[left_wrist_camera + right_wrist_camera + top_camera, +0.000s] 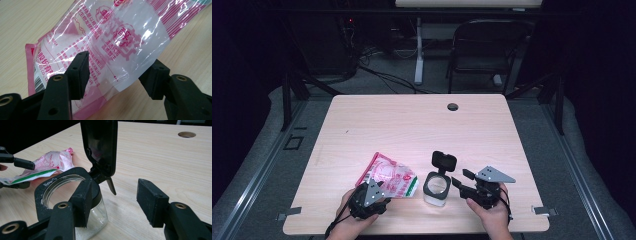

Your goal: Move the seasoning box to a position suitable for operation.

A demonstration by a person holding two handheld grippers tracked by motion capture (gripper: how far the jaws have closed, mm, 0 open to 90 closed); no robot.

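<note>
Left gripper view has the left gripper with its fingers set fairly wide around the near end of a pink-printed plastic pouch; one pad lies against the film and the other stands clear, so nothing is pinched yet. The pouch lies flat on the table, holding a white granular fill.

In the right gripper view, the right gripper waits with fingers wide and empty just beside a small glass jar, whose hinged black lid stands up open. From the high view the jar sits between the two hands, with the pouch just to its left.

This looks like the pickup step: securing the pouch in order to pour into the jar. Next, the left fingers need to close firmly on the film and lift, while the right probably steadies the jar.
</note>
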